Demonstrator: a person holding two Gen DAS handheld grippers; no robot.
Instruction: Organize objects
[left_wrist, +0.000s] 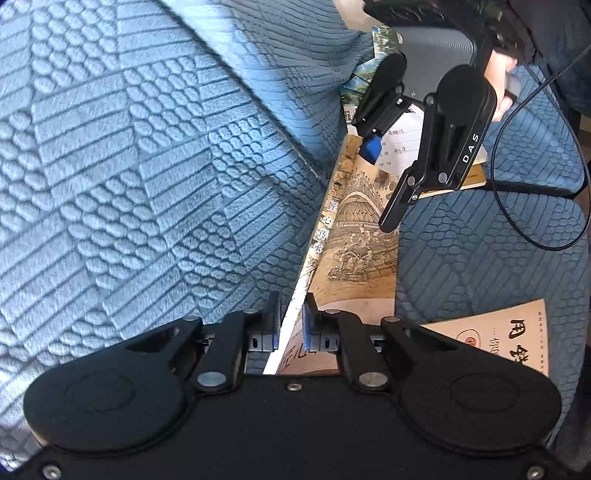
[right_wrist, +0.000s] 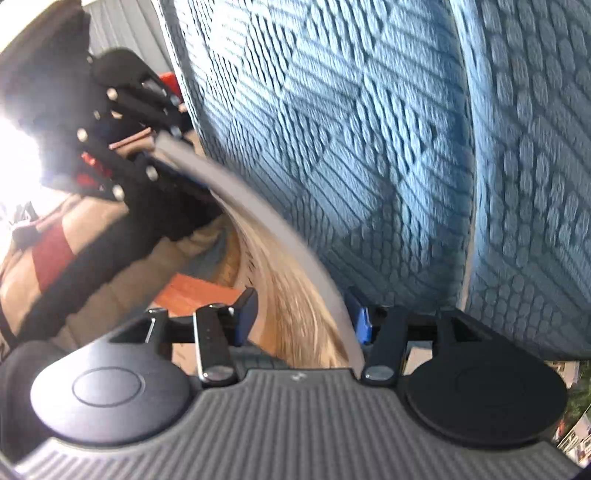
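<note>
Books lie on the blue sofa (left_wrist: 147, 166); our left gripper (left_wrist: 290, 325) is clamped on the near edge of the tan book (left_wrist: 354, 236), which stands against the backrest; our right gripper (right_wrist: 301, 317) straddles the book's far end, pads parted, not pressing; a booklet (left_wrist: 509, 332) lies flat on the seat nearby.

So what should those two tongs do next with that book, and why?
Probably draw the right tongs back off the book. Their pads stand apart around its far end, while the left tongs look clamped on its near edge, so one grip seems enough to carry it along the blue sofa.
</note>
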